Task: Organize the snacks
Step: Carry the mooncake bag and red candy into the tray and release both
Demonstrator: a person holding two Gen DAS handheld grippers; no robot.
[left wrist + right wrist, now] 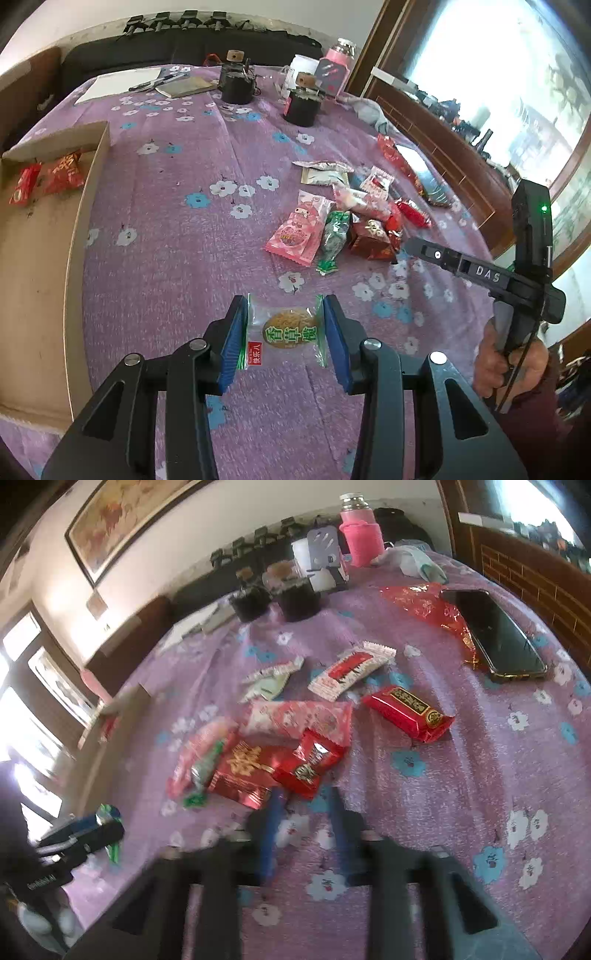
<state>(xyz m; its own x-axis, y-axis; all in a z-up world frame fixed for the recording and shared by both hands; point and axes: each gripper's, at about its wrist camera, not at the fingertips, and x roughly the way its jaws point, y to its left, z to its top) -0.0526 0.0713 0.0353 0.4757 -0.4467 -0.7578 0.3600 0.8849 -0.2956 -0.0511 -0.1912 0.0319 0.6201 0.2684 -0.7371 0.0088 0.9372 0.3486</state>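
Note:
My left gripper [285,301] is shut on a clear-wrapped round pastry with green characters [290,330], gripping its two sealed edges over the purple flowered cloth [177,236]. In the right wrist view the left gripper [105,825] shows at the lower left with the green-edged wrapper in it. A loose pile of snacks [347,221] lies ahead to the right: pink packet, green candy, red packets. My right gripper [304,794] is blurred and open, with only cloth between its blue pads [271,830]. It sits just short of a small red packet [310,762] and a red-and-gold box [245,773].
A cardboard box [94,206] on the left holds two red snacks [61,173]. A phone [495,635] lies on red foil at the far right. Two black cylinders [301,105], a pink bottle [360,535], papers and a white cup stand at the back. A hand [506,365] holds the right gripper's handle.

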